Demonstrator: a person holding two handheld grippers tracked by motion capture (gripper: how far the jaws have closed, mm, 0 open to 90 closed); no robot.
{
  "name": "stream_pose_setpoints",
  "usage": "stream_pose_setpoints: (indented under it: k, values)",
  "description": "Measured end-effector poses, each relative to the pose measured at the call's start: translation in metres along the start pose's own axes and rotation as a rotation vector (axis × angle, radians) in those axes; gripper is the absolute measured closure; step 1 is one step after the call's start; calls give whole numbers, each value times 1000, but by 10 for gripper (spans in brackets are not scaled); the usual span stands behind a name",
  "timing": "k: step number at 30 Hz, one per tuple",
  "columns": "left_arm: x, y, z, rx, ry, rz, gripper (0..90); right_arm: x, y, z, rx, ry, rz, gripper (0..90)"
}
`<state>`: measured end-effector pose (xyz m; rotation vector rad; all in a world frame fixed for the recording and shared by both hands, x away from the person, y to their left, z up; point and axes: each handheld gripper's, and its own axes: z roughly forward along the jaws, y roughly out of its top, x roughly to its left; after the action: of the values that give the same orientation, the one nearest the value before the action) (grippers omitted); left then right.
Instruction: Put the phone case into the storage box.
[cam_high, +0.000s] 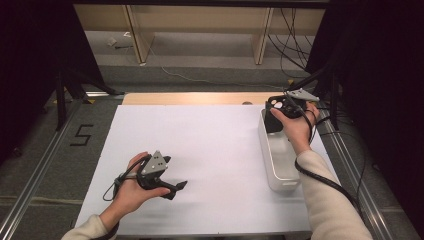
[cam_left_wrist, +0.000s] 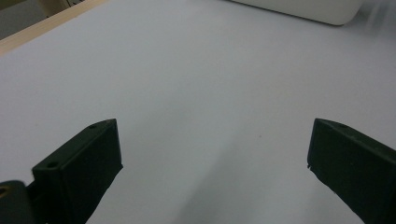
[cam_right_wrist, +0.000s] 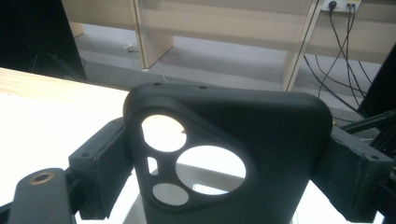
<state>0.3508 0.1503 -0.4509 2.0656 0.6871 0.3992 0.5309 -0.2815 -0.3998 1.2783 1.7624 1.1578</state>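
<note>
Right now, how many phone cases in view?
1. The black phone case sits clamped between the right gripper jaws, held above the far end of the white bin. Part of the bin's inside is hidden, so more could lie there.

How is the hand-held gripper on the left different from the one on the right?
The left hand-held gripper has open jaws with nothing between them; the right hand-held gripper is closed on a black phone case. The left one sits low over the white table; the right one is held above the far end of the white bin. Both are black, each held in one hand.
</note>
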Motion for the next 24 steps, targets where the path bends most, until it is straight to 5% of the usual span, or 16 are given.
stream_pose_setpoints:
  k: [24]
  values:
    - [0, 0, 0, -5, 0, -2, 23, -2, -3, 16, 19, -12, -14, 89]
